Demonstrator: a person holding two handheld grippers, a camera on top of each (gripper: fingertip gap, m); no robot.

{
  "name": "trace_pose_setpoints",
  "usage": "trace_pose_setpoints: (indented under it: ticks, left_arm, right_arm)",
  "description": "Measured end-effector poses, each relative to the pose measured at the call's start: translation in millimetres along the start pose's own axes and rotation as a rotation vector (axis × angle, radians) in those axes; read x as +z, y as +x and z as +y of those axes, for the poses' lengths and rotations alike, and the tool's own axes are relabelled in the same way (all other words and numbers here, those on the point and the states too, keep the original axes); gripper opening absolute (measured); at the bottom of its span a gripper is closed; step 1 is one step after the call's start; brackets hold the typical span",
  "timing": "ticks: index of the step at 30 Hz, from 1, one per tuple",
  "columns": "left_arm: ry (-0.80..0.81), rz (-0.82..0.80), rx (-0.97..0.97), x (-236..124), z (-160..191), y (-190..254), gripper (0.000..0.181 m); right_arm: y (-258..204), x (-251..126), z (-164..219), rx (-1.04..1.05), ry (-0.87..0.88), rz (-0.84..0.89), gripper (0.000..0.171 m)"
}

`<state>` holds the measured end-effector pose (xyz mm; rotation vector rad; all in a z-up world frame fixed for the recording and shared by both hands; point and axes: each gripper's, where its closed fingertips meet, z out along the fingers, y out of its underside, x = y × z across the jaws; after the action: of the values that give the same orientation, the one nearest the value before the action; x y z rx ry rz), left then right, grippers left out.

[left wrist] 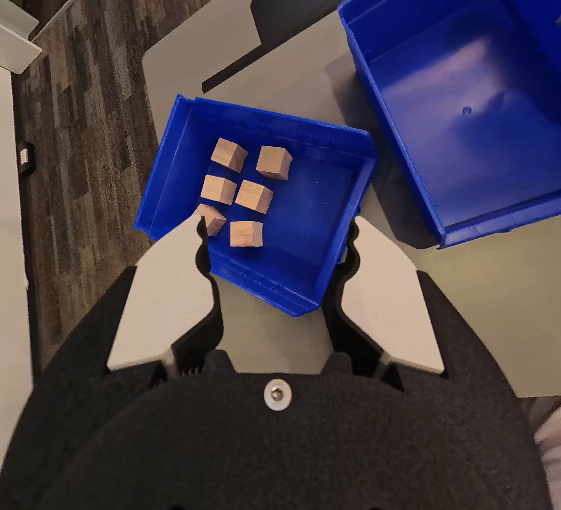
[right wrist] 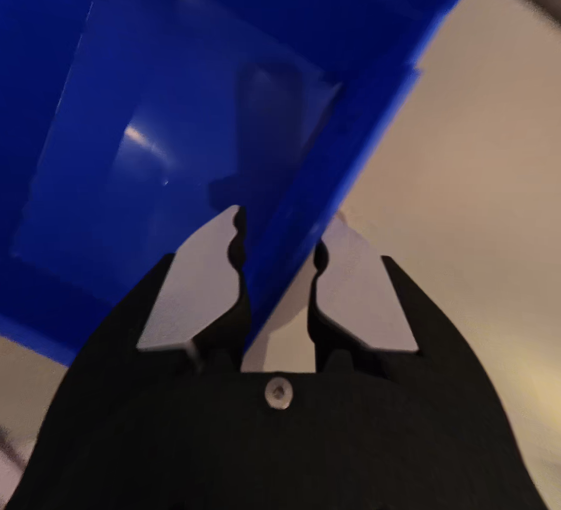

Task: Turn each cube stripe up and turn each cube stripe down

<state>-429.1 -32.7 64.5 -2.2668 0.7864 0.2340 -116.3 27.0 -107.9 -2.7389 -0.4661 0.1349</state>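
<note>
Several small wooden cubes (left wrist: 253,195) lie in the left half of a small blue bin (left wrist: 309,279) on the grey table. Their tops show plain light wood and I see no stripe on them. My left gripper (left wrist: 276,219) is open and empty above this bin. Its left fingertip (left wrist: 194,223) partly covers the nearest left cube (left wrist: 214,220). My right gripper (right wrist: 288,213) straddles the right wall of a large blue bin (right wrist: 291,237), one finger inside and one outside, and is closed on that wall. The right wrist view is blurred.
The large blue bin (left wrist: 455,131) is empty and stands to the right of the small bin in the left wrist view, almost touching it. The grey table (left wrist: 273,337) ends at the left over a dark wood-pattern floor (left wrist: 85,100). A dark flat panel (left wrist: 291,9) lies behind the bins.
</note>
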Motion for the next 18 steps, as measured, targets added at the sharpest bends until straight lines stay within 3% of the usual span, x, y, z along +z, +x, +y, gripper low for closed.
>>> trace_pose_setpoints:
  ticks: [1,5,10,18]
  left_arm:
    - [-0.007,0.003,0.017,2,-1,4,0.088]
    - [-0.022,0.014,0.055,7,-6,13,0.088]
    - [-0.009,0.015,0.043,11,-14,13,0.085]
    - [-0.043,0.008,0.042,19,-15,11,0.084]
  right_arm:
    - [-3,6,4,0.007,-0.031,-0.027,0.033]
    - [26,6,4,0.029,-0.067,0.019,0.008]
    - [79,-4,28,0.074,-0.120,-0.034,0.006]
    - [223,-38,108,0.224,-0.140,0.034,0.007]
